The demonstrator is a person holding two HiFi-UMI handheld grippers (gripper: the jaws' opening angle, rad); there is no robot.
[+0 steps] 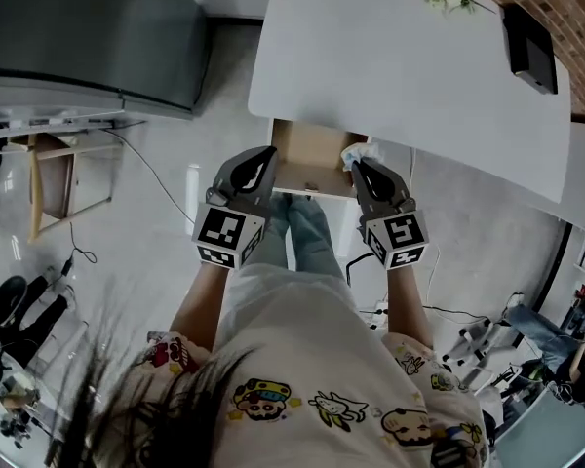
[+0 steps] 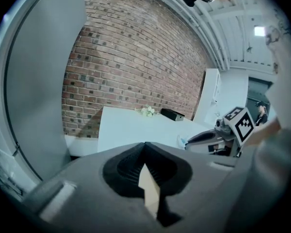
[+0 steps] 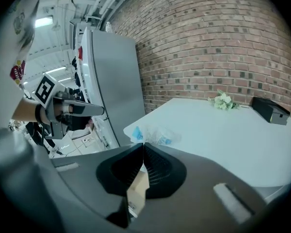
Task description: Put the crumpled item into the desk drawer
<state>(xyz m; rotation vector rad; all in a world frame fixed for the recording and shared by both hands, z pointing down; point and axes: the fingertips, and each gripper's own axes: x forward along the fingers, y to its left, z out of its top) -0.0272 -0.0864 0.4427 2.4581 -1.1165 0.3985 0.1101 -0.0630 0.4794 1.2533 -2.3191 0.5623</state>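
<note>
The left claw (image 2: 145, 147) is pointing across the white counter (image 2: 128, 130) toward a brick wall (image 2: 136, 57), its jaws meeting at the tips, with a tan board (image 2: 149, 191) showing through the gap below them. At right, the right claw (image 2: 187, 142) is hovering with a pale crumpled item (image 2: 181, 140) at its tip. Flowers (image 2: 148, 111) and a black box (image 2: 172, 114) are sitting on the counter's far side.
</note>
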